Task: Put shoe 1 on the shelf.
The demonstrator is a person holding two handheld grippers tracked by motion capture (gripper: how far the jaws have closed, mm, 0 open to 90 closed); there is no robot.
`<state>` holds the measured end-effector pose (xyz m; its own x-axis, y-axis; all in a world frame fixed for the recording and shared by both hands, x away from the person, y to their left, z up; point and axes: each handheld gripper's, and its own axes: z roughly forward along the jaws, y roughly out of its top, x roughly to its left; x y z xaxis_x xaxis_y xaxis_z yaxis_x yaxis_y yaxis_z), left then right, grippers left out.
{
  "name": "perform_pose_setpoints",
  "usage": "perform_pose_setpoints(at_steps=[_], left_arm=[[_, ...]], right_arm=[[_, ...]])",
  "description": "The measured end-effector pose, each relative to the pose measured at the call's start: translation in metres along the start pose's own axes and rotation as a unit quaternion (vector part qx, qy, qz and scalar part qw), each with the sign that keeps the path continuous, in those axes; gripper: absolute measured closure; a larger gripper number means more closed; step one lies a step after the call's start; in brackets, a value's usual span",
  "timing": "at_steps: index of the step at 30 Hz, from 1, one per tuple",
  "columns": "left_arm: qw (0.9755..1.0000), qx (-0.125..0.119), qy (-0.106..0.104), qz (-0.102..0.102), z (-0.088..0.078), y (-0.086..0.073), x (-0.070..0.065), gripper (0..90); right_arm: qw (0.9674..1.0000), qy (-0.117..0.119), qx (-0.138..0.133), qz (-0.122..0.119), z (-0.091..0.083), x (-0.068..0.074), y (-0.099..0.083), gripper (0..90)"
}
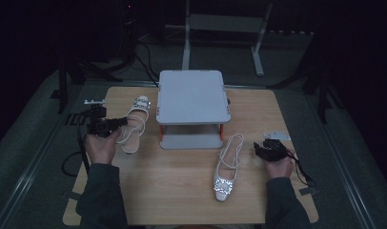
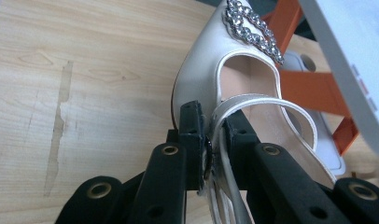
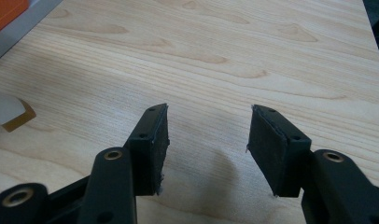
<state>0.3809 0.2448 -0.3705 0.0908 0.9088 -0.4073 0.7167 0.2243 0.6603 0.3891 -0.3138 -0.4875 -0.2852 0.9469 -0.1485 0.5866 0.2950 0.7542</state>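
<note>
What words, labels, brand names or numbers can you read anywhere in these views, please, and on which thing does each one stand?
None can be read.
Grey two-tier shoe rack: small reddish marks on its edge in the left gripper view, too blurred to read.
Held white slingback shoe: a rhinestone buckle, no lettering visible.
Other white shoe: no lettering visible.
Wooden table: bare grain, no print.

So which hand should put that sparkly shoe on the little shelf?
The left. Its left gripper is already shut on the shoe's strap, right beside the grey shelf. The right gripper is open over bare table.
</note>
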Motion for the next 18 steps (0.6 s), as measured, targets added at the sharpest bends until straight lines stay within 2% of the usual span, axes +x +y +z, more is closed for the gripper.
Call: perform_pose_setpoints(at_steps=[6, 13, 18], left_arm=[[0.9998, -0.010, 0.013, 0.006, -0.005, 0.012, -0.006, 80.9], [0.9996, -0.026, 0.011, -0.002, -0.010, 0.029, -0.013, 80.9], [0.9994, -0.034, 0.005, 0.001, -0.013, 0.042, -0.024, 80.9]], right_arm=[[1.0000, 0.000, 0.003, -0.001, 0.001, 0.000, 0.000, 47.2], [1.0000, -0.001, 0.004, -0.003, 0.002, 0.000, 0.000, 47.2], [1.0000, -0.001, 0.005, -0.003, 0.002, 0.001, -0.001, 47.2]])
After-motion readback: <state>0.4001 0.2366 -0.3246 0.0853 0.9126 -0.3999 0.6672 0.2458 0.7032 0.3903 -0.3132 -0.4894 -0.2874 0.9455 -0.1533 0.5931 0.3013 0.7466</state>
